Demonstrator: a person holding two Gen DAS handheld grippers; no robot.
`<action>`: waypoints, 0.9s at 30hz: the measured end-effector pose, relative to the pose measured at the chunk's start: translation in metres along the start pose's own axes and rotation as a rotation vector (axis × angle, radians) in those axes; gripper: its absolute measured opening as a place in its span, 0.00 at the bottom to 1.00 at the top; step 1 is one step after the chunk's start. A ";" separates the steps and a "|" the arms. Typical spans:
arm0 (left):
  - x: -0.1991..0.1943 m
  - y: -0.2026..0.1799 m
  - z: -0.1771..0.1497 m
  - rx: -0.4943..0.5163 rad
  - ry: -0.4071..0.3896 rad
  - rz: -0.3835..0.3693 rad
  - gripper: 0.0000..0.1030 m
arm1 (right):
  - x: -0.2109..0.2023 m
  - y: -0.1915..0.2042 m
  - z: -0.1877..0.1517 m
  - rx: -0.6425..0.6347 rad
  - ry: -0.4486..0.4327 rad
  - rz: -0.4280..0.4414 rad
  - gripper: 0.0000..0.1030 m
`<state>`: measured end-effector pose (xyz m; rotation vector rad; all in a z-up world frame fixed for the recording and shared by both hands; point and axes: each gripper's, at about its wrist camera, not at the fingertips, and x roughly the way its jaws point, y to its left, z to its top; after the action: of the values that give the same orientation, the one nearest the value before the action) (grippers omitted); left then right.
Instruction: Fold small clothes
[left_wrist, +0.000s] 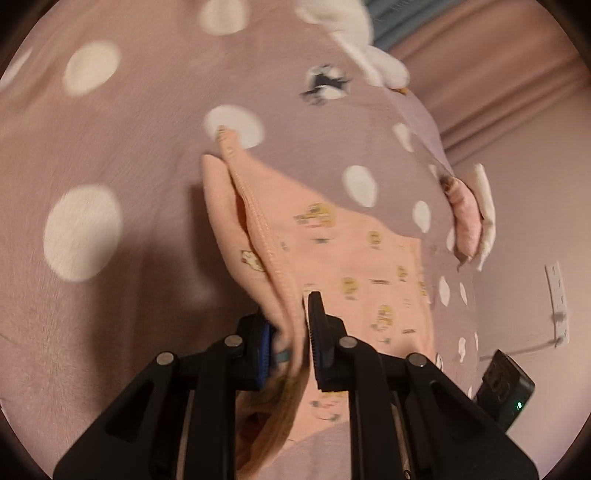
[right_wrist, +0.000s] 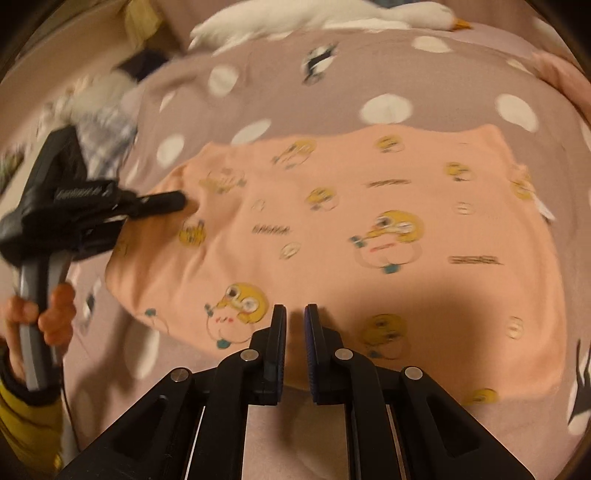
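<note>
A small peach garment (right_wrist: 369, 240) printed with yellow cartoon faces lies spread on a mauve bedspread with white dots (right_wrist: 388, 107). My left gripper (left_wrist: 291, 332) is shut on a lifted fold of the garment's edge (left_wrist: 258, 240); it also shows in the right wrist view (right_wrist: 173, 201), at the garment's left corner. My right gripper (right_wrist: 294, 332) hovers over the garment's near edge, its jaws a narrow gap apart with nothing between them.
A white plush goose (right_wrist: 314, 16) lies at the far edge of the bed. A checked cloth (right_wrist: 107, 125) lies at the left. A pink and white bundle (left_wrist: 472, 218) sits at the bed's edge. Pink curtains (left_wrist: 498, 74) hang beyond.
</note>
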<state>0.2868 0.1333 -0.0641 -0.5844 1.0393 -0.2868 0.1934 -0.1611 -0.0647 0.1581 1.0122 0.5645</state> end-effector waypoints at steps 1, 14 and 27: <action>0.000 -0.013 0.001 0.027 -0.002 -0.002 0.15 | -0.005 -0.007 0.000 0.026 -0.015 0.005 0.11; 0.058 -0.098 -0.017 0.159 0.109 -0.046 0.17 | -0.021 -0.086 0.006 0.380 -0.102 0.233 0.29; -0.015 -0.027 -0.022 0.075 -0.008 -0.002 0.37 | 0.047 -0.041 0.037 0.388 0.028 0.373 0.41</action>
<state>0.2616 0.1118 -0.0455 -0.5193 1.0164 -0.3239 0.2582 -0.1666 -0.0964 0.6955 1.1202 0.7035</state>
